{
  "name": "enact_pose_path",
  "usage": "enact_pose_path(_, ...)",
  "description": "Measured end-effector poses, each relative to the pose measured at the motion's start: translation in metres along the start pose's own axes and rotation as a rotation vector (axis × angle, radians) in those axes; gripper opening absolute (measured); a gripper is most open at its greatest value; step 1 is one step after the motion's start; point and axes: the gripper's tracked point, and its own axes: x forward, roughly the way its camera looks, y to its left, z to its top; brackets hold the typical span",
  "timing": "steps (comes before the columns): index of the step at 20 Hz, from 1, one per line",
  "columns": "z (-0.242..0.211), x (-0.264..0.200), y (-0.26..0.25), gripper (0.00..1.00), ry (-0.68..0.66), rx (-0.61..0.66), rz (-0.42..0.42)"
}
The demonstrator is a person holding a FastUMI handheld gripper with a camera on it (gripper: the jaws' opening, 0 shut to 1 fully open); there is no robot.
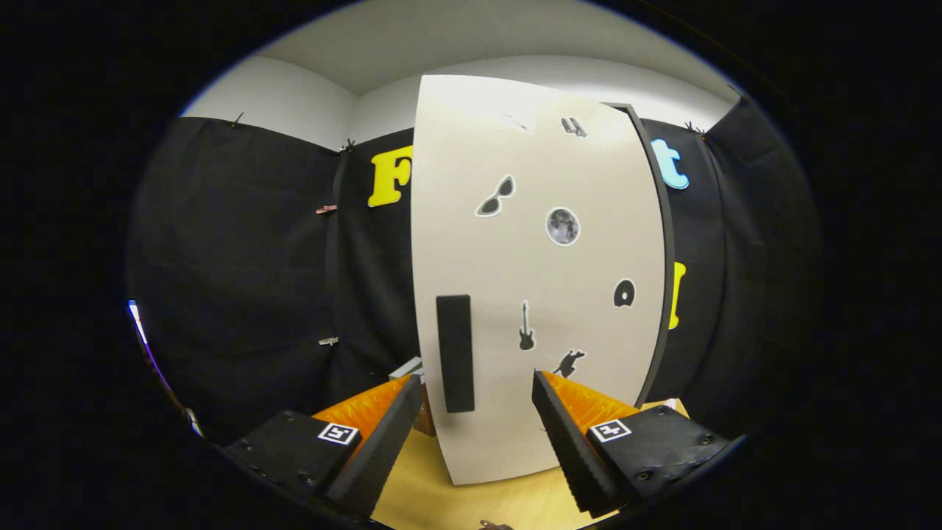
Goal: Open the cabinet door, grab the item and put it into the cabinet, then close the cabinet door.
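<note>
1. No words, brands or numbers can be read.
2. The cabinet door [544, 294] bears picture stickers without lettering: sunglasses, moon, guitar.
3. Each finger [372, 449] of the claw [477, 394] carries a square coded marker.

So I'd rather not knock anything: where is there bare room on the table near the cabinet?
Bare table lies between the open gripper fingers, up to the cabinet door. Left of the door's foot, a small box crowds the corner.
</note>
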Motion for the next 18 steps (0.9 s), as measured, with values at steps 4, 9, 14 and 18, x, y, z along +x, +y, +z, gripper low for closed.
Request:
enact_pose_path(4,0.0,0.009,-0.018,0.98,0.001,-0.115,-0.16)
enact_pose_path(9,0.017,0.006,-0.01,0.98,-0.05,-0.094,-0.164)
enact_pose_path(14,0.029,-0.003,-0.027,0.98,-0.066,-0.048,-0.205)
enact_pose_path(18,0.03,-0.006,-0.029,0.98,-0.062,-0.052,-0.208)
